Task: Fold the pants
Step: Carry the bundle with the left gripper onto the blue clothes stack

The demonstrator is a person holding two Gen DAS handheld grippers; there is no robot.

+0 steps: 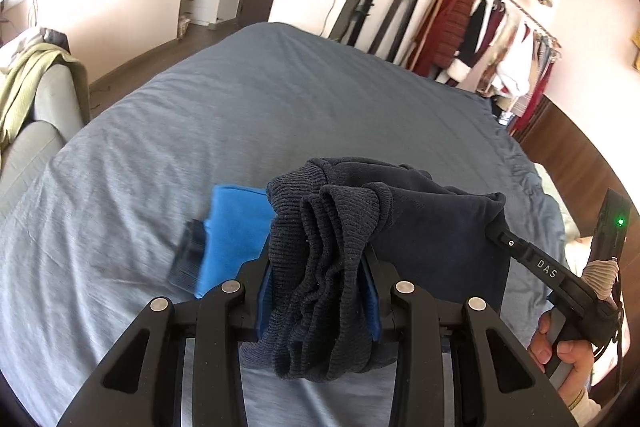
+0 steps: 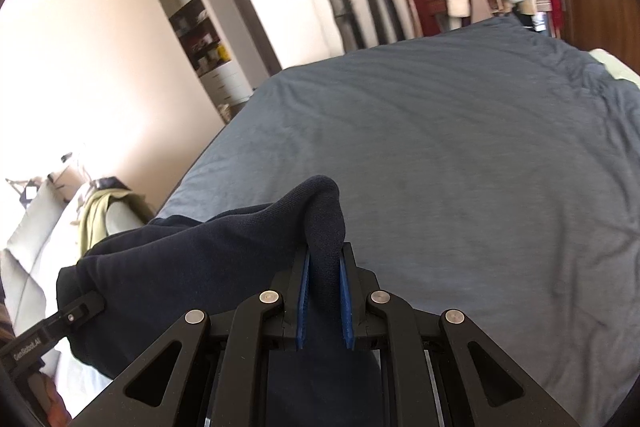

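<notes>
- The dark navy pants (image 1: 384, 227) are held in the air above the grey-blue bed (image 1: 240, 115), strung between the two grippers; no part of them visibly rests on the sheet.
- The left gripper (image 1: 320, 291) is nearly closed, its blue pads pinching a thick bunch of ribbed waistband or cuff that spills out toward 6 o'clock in the left wrist view.
- The right gripper (image 2: 325, 291) is likewise clamped, on a smoother fold of the same cloth that humps up at 12 o'clock from its pads; the rest trails away toward 9 o'clock.
- A folded bright blue garment (image 1: 230, 231) lies on the bed at about 10 o'clock from the left gripper.
- Judged step: carrying and spreading, before any fold is made.
- The next move likely calls for drawing the two grips apart to pull the cloth taut, then lowering it flat onto bare sheet, clear of the blue garment.
</notes>
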